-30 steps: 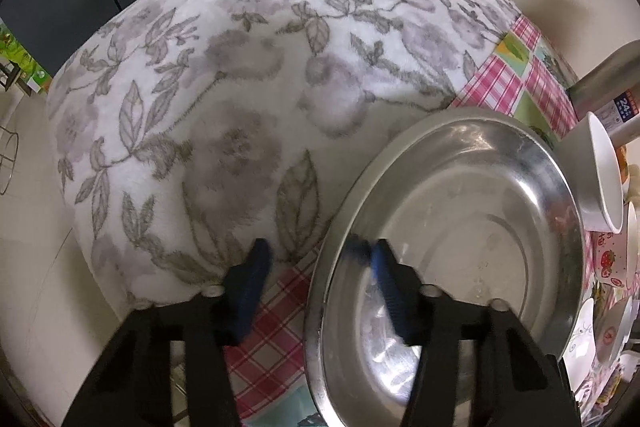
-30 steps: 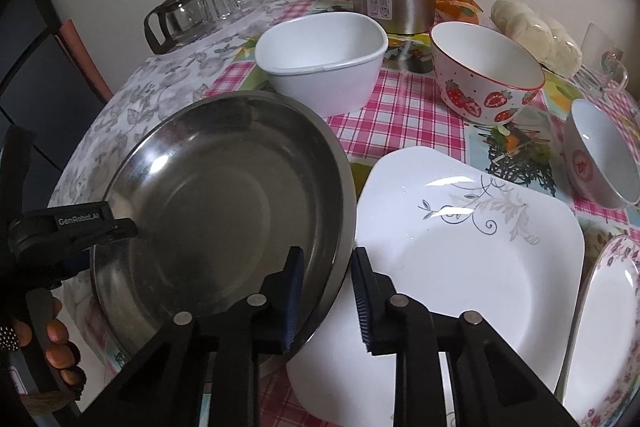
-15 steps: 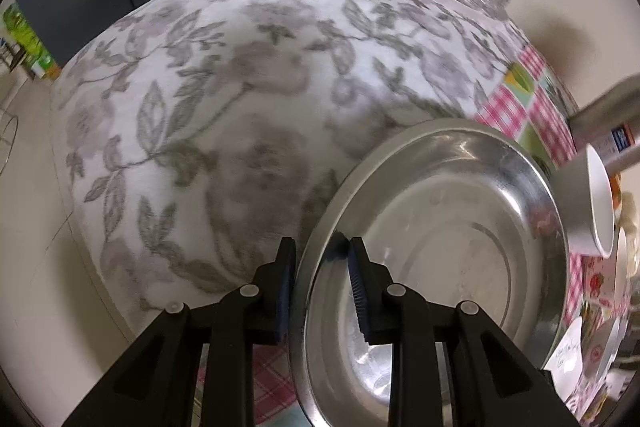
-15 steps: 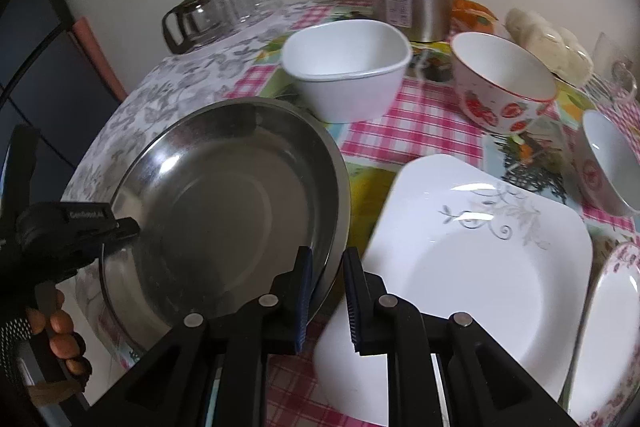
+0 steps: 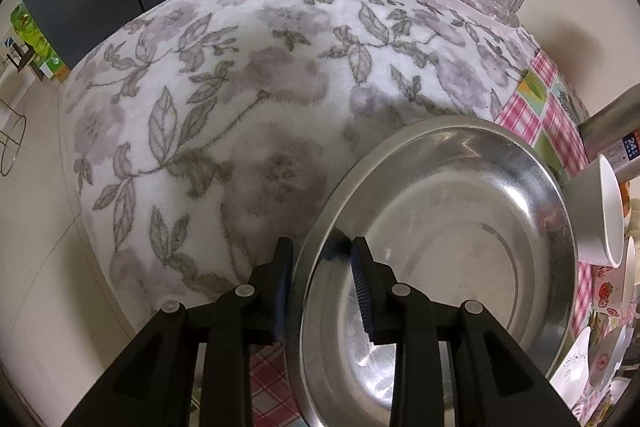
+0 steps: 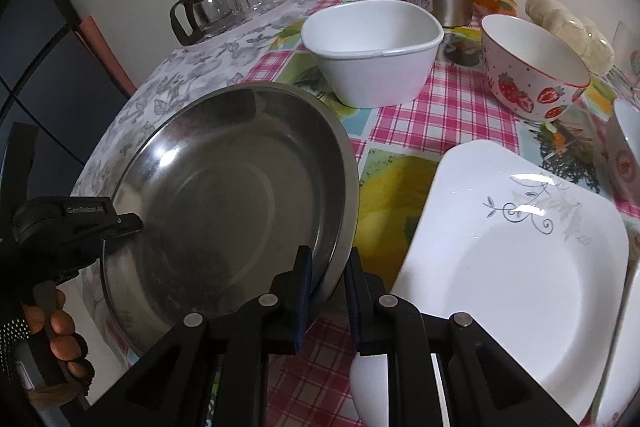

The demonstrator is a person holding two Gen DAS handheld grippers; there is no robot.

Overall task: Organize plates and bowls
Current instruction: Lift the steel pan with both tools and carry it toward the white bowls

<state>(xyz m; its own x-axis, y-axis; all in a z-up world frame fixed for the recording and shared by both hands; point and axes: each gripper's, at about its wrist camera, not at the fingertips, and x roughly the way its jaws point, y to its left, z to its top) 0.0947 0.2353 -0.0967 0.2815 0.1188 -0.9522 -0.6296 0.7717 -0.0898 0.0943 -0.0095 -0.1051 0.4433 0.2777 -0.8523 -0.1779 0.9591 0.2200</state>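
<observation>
steel basin (image 6: 224,203): tilted above tabletop (image 6: 404,115), over floral cloth (image 5: 240,87) edge | left claw (image 5: 320,283): clamped on basin rim at 9 o'clock | right claw (image 6: 326,291): clamped on rim at 5 o'clock | white square plate (image 6: 516,251): 3 o'clock, near | white bowl (image 6: 372,47): 1 o'clock | strawberry bowl (image 6: 528,67): beside it

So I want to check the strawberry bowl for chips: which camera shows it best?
The right wrist view: the strawberry bowl stands whole and upright beside the white square bowl. The left wrist view catches only a distorted sliver at the right edge.
</observation>
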